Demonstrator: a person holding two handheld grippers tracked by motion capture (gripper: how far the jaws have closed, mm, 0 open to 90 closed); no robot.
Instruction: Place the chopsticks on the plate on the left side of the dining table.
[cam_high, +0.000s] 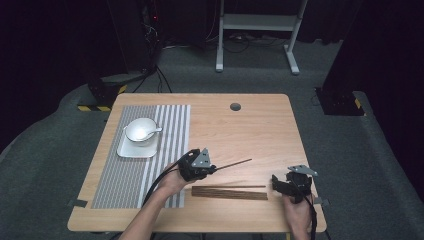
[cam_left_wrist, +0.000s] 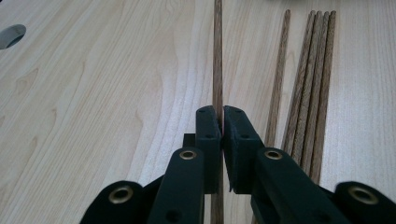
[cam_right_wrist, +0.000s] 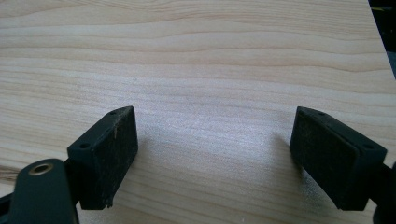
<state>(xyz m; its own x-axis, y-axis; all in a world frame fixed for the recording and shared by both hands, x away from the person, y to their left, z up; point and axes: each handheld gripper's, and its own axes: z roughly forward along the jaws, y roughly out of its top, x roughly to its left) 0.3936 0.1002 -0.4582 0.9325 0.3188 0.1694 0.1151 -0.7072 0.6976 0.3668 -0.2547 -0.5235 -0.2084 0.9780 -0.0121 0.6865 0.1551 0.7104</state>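
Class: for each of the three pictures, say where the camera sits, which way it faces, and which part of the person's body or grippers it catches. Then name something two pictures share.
High view: above the person's side, looking forward and down on the table; both forearms, left gripper, right gripper.
Left gripper view: rides the left gripper, looking along closed fingers clamping one chopstick.
Right gripper view: rides the right gripper, open fingers over bare wood.
Shared: the chopstick bundle lies in high and left gripper views.
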